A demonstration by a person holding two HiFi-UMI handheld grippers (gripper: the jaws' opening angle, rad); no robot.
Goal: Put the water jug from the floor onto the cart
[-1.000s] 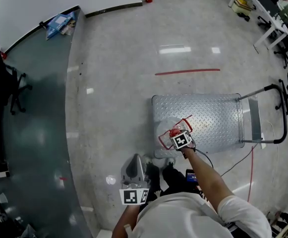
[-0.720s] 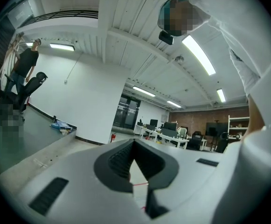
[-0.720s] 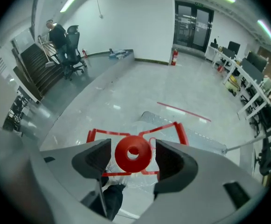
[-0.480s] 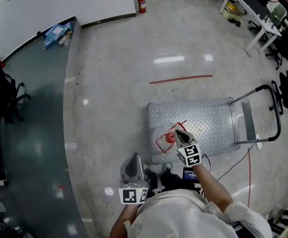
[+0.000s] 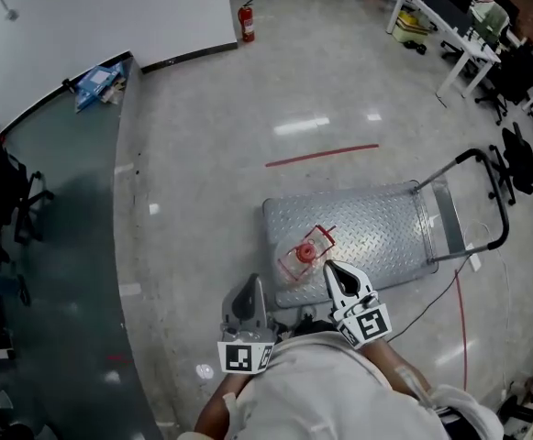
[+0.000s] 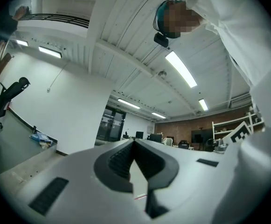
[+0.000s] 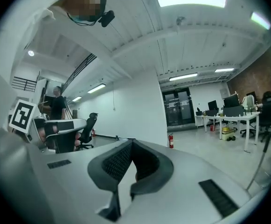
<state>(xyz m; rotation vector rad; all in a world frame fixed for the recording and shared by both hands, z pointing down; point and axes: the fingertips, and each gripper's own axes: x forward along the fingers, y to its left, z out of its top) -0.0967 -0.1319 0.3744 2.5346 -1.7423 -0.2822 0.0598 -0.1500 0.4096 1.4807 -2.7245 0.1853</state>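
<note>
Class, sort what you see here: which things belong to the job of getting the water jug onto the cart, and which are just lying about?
Job in hand: water jug, cart, left tongs, right tongs.

Lying about: fire extinguisher, red floor strip, blue bag, office chair.

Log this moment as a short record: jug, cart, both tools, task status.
water jug: on the cart deck, near the end closest to the person, red cap facing up
cart: metal platform cart on the floor, push handle at its far end
left tool: jaws together, nothing between them, close to the person's body
right tool: jaws together, nothing between them, not gripping the jug
task status: jug sits on the cart, neither tool holds it
</note>
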